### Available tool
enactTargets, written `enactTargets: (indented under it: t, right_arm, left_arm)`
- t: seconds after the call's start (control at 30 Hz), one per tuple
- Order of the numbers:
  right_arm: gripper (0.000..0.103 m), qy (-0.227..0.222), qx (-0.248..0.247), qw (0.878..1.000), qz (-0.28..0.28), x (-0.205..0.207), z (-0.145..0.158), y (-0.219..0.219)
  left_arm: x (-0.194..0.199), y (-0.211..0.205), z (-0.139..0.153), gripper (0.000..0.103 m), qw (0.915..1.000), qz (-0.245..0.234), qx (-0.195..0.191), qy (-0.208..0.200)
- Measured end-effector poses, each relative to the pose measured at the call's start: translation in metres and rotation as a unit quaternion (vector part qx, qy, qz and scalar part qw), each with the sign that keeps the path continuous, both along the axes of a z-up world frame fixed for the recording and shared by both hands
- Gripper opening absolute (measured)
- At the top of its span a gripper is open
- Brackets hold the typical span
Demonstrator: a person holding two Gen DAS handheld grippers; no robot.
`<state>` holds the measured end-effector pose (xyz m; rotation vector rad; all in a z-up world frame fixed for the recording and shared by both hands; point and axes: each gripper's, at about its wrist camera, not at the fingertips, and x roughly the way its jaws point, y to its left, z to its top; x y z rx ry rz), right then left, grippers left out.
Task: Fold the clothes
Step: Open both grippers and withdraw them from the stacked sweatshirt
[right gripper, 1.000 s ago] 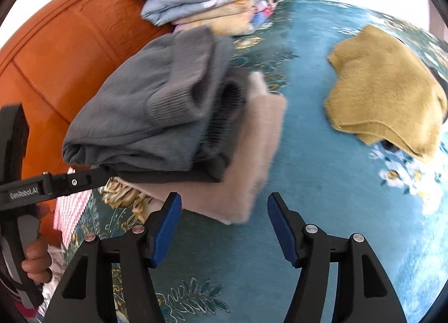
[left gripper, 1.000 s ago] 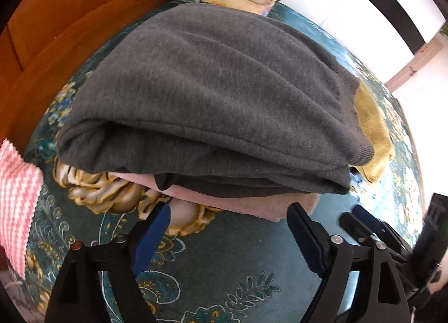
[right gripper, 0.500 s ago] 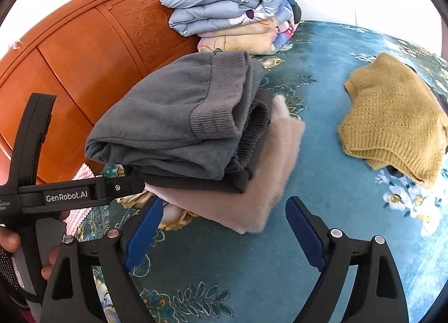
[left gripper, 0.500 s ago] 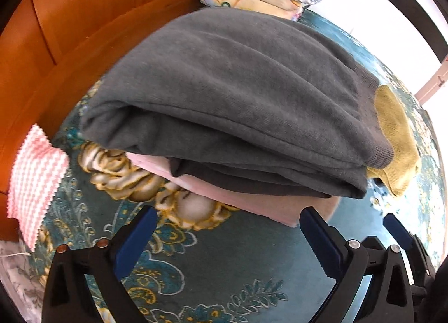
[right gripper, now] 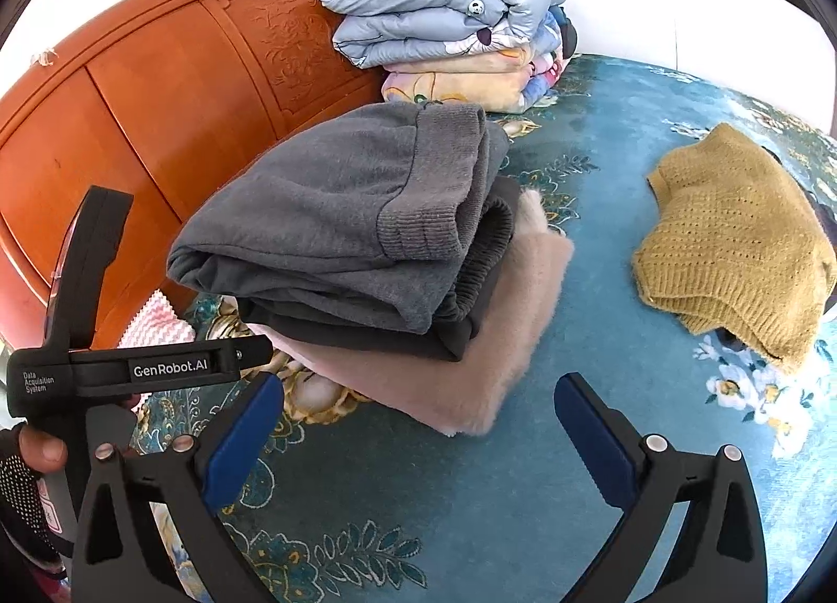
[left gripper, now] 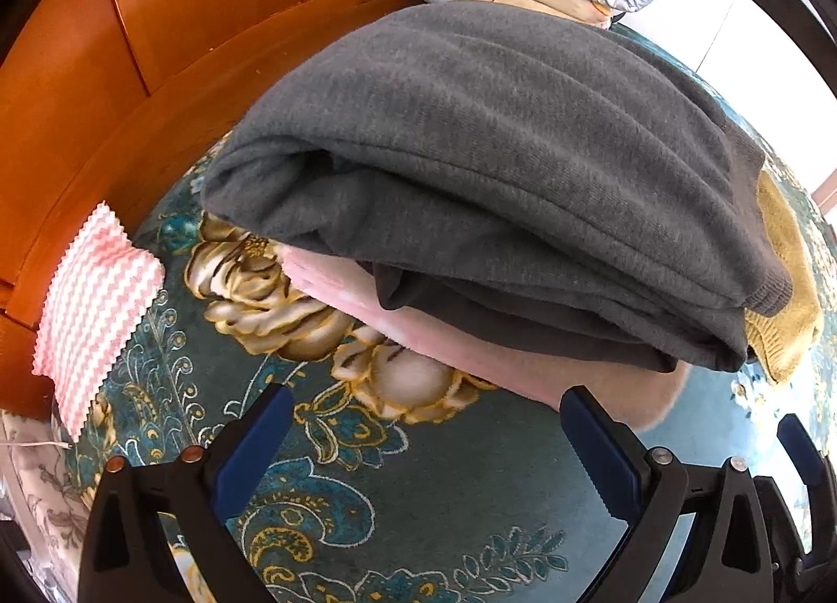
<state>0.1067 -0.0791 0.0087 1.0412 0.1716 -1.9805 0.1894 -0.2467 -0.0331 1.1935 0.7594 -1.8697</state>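
Resting on a teal flowered bedspread (right gripper: 601, 258), a folded stack of clothes sits in front of two handheld grippers, both spread wide and holding nothing. The left gripper (left gripper: 423, 441) hovers low over the bedspread, its blue pads (left gripper: 251, 451) apart on either side of the near edge of the stack without touching it. The right gripper (right gripper: 418, 420) is likewise open, its pads clear of the fabric, aimed at the stack's corner from a little farther back.

On top of the stack lies a grey sweatshirt (right gripper: 335, 216), folded thick, its ribbed hem turned toward the middle of the bed. Beneath it is a darker grey garment (right gripper: 471, 299) with a gathered waistband, and at the bottom a pale pink fuzzy garment (right gripper: 497, 341) that sticks out beyond the others on the near side.

A mustard knit sweater (right gripper: 732, 237) lies loosely folded, well apart from the stack, on the right side of the bedspread. Behind the stack, against the orange wooden headboard (right gripper: 157, 95), stands a pile of folded quilts (right gripper: 450, 17), a light blue one uppermost. A pink-and-white zigzag cloth (left gripper: 94, 310) lies at the headboard's foot, left of the stack. From the right wrist view, the left gripper's black body, lettered "GenRobot.AI", crosses the left edge, held in a gloved hand (right gripper: 31, 451).
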Motion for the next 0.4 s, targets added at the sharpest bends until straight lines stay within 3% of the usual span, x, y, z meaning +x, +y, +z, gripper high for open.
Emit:
enactTargets:
  t: [0.4]
  right_arm:
    - [0.103, 0.012, 0.016, 1.000, 0.007, 0.0049, 0.0019, -0.0003]
  left_arm:
    - [-0.0015, 0.0080, 0.0006, 0.103, 0.9996, -0.004, -0.025, -0.013]
